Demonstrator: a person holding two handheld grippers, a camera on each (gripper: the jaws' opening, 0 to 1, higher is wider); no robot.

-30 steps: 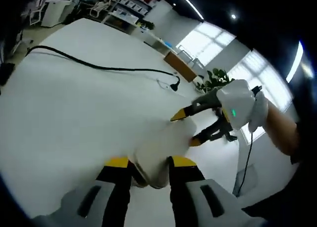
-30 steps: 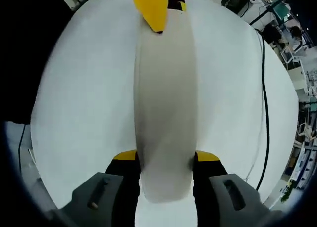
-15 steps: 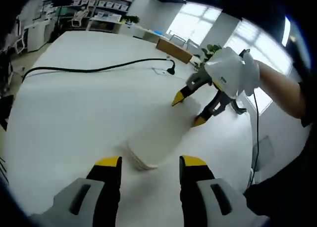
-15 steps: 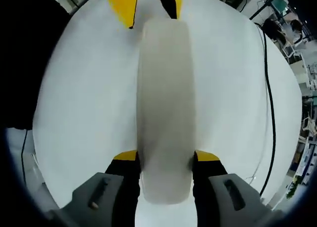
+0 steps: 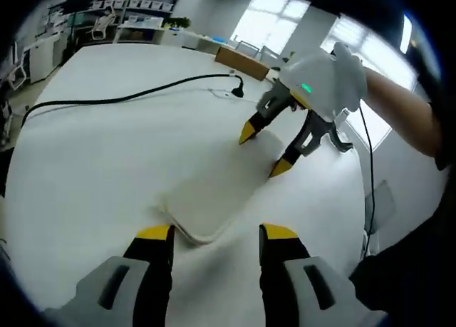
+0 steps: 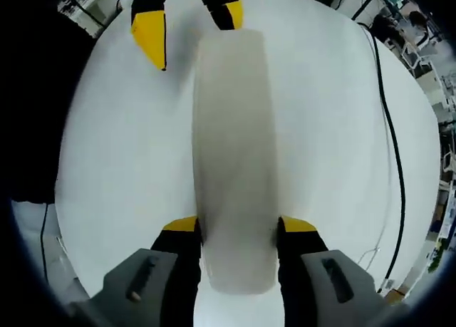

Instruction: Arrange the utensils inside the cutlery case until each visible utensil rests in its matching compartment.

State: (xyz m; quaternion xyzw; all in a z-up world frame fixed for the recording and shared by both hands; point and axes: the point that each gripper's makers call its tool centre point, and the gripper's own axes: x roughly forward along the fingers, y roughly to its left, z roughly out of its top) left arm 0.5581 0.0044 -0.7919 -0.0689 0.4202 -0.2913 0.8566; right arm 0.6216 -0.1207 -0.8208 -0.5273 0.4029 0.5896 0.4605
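The right gripper (image 6: 237, 226) pinches one end of the cutlery case (image 6: 234, 156) on the desk (image 5: 107, 156), while the left gripper (image 5: 217, 234) stands spread just off the other end.

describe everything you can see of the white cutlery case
The cutlery case is a long, flat, off-white box with rounded ends, plastic by the look, closed, so no compartments or utensils show. It lies flat on the white table. The right tool clamps one end between its jaws. The left tool stands open by the other end, not touching.
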